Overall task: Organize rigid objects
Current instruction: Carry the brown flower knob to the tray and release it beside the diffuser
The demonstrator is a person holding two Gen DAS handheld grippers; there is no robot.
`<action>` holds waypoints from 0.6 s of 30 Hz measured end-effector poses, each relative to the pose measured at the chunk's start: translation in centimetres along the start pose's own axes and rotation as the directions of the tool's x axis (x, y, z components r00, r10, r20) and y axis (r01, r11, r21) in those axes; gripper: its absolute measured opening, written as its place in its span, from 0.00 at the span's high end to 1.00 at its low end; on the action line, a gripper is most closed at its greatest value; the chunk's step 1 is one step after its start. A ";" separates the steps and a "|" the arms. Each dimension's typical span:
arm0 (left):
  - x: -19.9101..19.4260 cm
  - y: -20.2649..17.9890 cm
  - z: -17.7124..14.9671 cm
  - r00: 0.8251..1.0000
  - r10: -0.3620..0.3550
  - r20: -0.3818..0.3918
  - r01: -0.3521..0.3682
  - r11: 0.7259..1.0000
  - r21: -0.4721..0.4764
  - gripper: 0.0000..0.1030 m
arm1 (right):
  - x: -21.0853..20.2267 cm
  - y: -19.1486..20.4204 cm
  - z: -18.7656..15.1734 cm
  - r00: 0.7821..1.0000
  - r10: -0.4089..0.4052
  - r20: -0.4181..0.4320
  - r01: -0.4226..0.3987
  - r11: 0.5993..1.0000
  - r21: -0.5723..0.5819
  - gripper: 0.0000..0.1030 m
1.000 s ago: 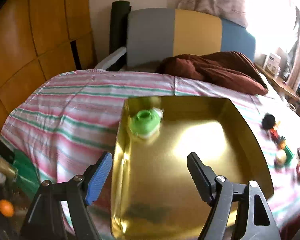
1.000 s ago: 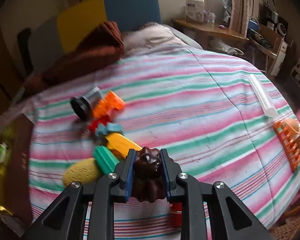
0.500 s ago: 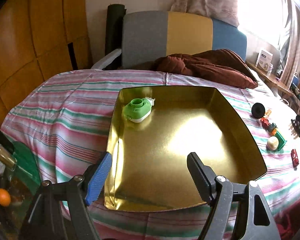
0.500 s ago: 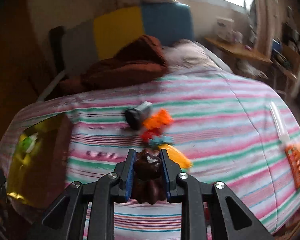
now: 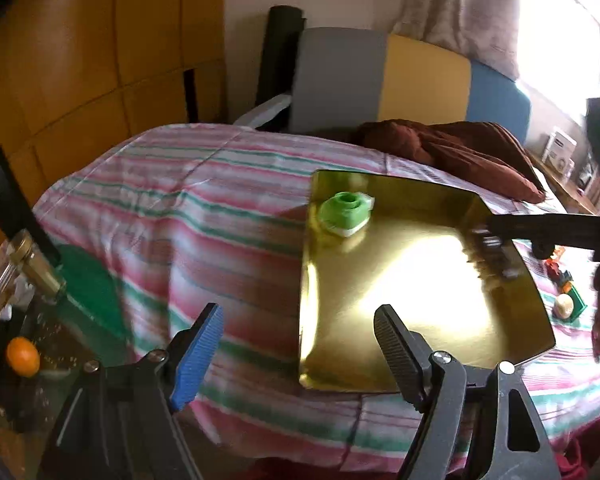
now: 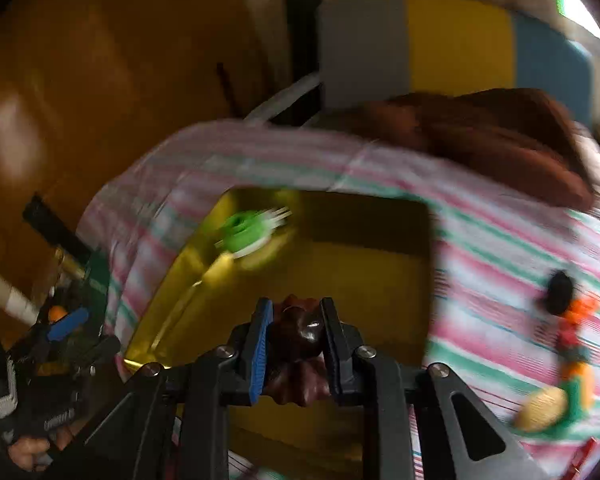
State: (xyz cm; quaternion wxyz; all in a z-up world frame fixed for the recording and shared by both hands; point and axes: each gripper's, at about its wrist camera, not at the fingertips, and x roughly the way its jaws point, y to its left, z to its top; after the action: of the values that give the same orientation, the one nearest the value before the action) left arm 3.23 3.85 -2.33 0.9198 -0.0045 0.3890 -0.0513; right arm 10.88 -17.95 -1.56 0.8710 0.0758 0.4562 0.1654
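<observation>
A shiny gold tray (image 5: 400,320) lies on the striped bedspread, with a green and white round toy (image 5: 345,213) in its far left corner. My left gripper (image 5: 296,352) stands open at the tray's near left corner with nothing gripped. My right gripper (image 6: 296,312) is shut on a dark brown fluted piece (image 6: 298,336) and hangs over the tray (image 6: 360,264), near its front. The green toy (image 6: 246,232) is blurred ahead of it. In the left wrist view the right gripper (image 5: 494,252) reaches in over the tray's right rim.
Loose toys (image 6: 572,320) lie on the bedspread right of the tray, among them a black cylinder (image 6: 558,298) and a pale yellow oval piece (image 6: 540,404). A brown blanket (image 5: 452,148) lies by the headboard. Left of the bed stands a glass side table holding an orange ball (image 5: 22,356).
My right gripper has swung left from the toy pile to over the tray, still holding the brown piece. My left gripper has shifted left, so the tray now lies right of centre.
</observation>
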 end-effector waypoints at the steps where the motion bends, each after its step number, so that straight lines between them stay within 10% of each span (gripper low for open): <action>1: 0.0 0.4 -0.2 1.000 0.004 -0.002 -0.004 1.000 -0.006 0.24 | 1.4 0.8 0.5 1.000 0.006 -0.019 -0.006 1.000 -0.007 0.78; 15: 0.7 3.6 -0.9 0.999 0.031 -0.019 -0.032 0.996 -0.079 0.24 | 12.0 5.7 5.1 0.989 0.019 -0.149 -0.011 0.999 0.052 0.76; 18: 0.7 3.6 -0.9 0.999 0.036 -0.016 -0.037 0.997 -0.075 0.24 | 11.7 5.2 5.5 0.987 0.073 -0.141 -0.060 0.994 0.097 0.61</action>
State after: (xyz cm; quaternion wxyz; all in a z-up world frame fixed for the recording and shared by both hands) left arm 3.40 7.37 -3.61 0.9170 -0.0315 0.3971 -0.0201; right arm 20.39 -8.77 -5.97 0.8254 0.1189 0.5224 0.1781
